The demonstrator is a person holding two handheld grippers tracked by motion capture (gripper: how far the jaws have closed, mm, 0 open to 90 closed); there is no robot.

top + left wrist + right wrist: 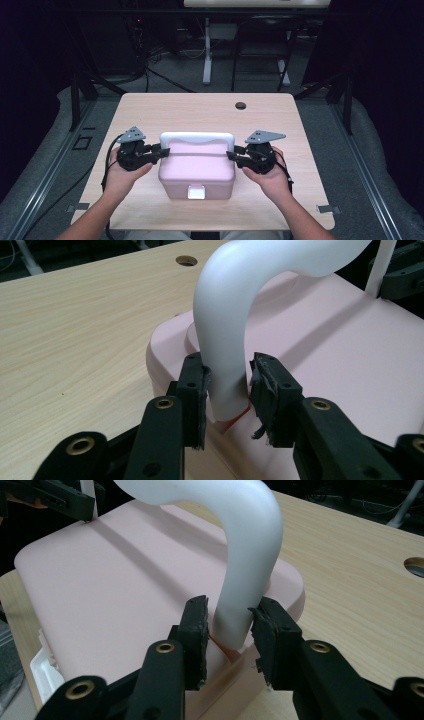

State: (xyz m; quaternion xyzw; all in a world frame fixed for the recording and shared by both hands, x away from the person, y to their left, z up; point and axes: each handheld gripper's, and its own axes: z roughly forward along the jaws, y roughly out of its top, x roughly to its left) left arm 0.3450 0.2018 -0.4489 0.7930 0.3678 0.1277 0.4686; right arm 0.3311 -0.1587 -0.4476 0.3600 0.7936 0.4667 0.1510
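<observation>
Wood-grain table [150, 107] spreads under everything, pale and rectangular, with a small round hole [241, 105] near its far edge, well beyond both grippers. Between the two grippers sits a pink box [197, 172] with rounded corners, its lid shut and a white latch [196, 192] on the front wall facing the person. A thick white handle [197, 137] arches over the far part of the lid, one leg coming down at each end of the box. On the box's left end, the left gripper [161, 150] reaches in level from the person's left hand [119, 175]; in the left gripper view its two black fingers [194, 390] stand on either side of the handle's left leg, the left pad against the leg and the right pad right at its other side, though a firm squeeze cannot be told for certain. On the box's right end, the right gripper [233, 153], carried by the right hand [267, 180], mirrors it; in the right gripper view its fingers [196, 627] bracket the handle's right leg just above the lid, the right pad touching and a slim gap showing at the left pad. Box rests flat on the table, directly between both sets of fingertips.
</observation>
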